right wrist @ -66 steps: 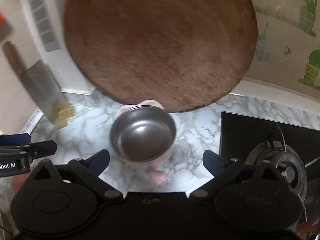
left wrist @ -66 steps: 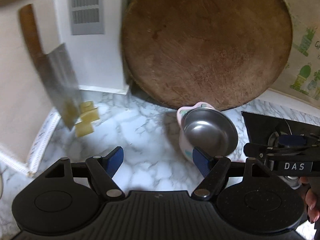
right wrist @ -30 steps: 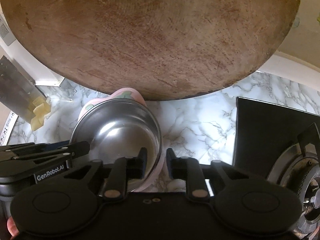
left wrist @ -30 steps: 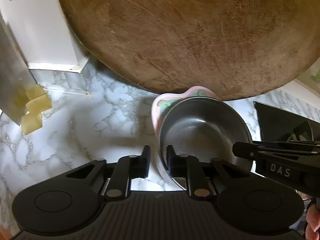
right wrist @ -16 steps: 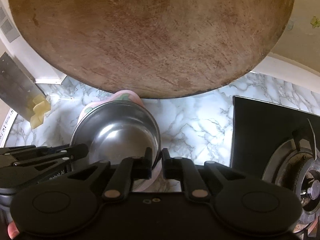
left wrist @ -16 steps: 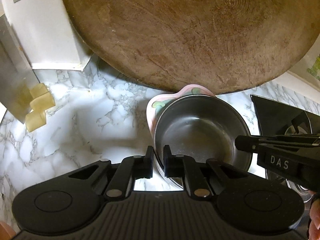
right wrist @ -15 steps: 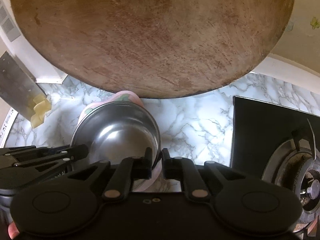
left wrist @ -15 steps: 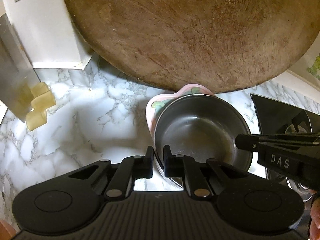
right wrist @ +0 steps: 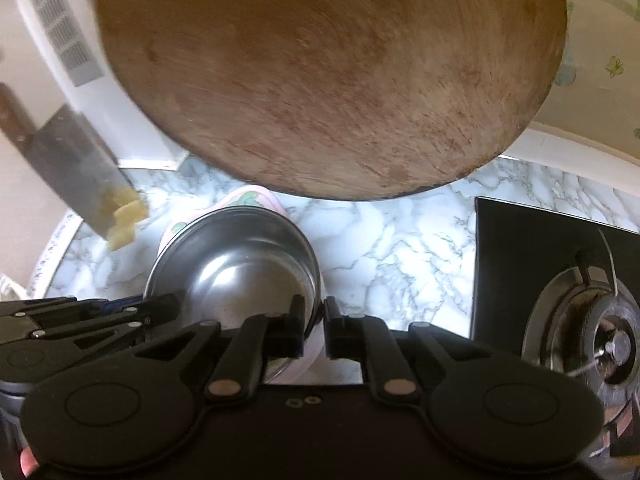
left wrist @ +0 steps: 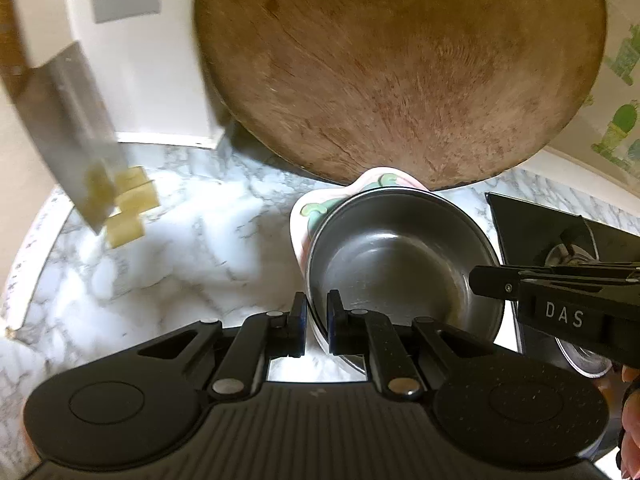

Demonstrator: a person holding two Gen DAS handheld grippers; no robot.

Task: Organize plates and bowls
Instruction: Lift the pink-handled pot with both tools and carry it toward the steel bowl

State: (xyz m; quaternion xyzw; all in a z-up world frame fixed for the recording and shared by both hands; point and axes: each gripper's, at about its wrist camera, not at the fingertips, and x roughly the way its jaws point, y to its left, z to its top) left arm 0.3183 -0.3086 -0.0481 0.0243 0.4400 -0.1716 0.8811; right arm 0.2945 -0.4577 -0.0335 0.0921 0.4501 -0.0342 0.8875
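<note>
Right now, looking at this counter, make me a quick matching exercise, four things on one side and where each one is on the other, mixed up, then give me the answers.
Things:
1. steel bowl
2. round wooden board
3. cleaver
4. gas burner

Places:
A. leaning upright at the back of the counter
B. far right, on the black hob
C. nested in a pink dish, both grippers clamped on its rim
D. far left, above pale yellow blocks

Pairs: 1-C, 2-A, 3-D, 4-B

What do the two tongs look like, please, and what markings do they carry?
Both are matt black plastic. The left tongs have a ribbed body, two round discs, silver rivets on the arms and blue pads inside the fingers. The right tongs have the same shape with a smooth body and two small holes. Seen from the side, the right one bears white letters "DAS". No cables or sleeves show.
</note>
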